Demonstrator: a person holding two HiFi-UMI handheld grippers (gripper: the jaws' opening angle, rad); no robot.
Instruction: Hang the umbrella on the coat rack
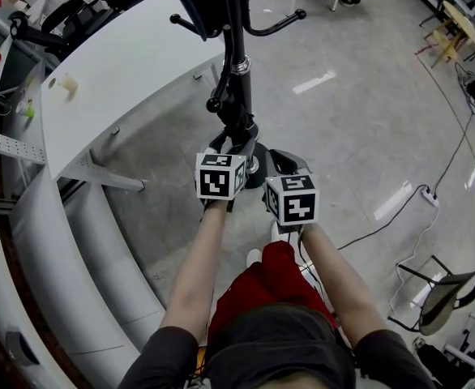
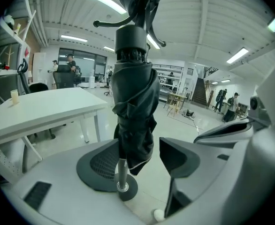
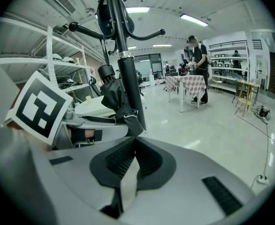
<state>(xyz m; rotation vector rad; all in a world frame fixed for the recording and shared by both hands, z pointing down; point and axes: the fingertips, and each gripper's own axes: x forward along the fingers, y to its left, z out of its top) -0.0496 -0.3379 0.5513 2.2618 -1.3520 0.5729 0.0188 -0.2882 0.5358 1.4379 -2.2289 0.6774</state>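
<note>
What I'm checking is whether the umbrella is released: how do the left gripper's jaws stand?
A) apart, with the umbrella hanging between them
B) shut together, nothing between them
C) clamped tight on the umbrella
A: in the left gripper view the jaws of the left gripper stand apart, with bare floor showing between one jaw and the folded umbrella that hangs between them.

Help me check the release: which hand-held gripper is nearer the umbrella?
Left. The left hand-held gripper has the umbrella between its open jaws; the right hand-held gripper, shut, sits beside it.
</note>
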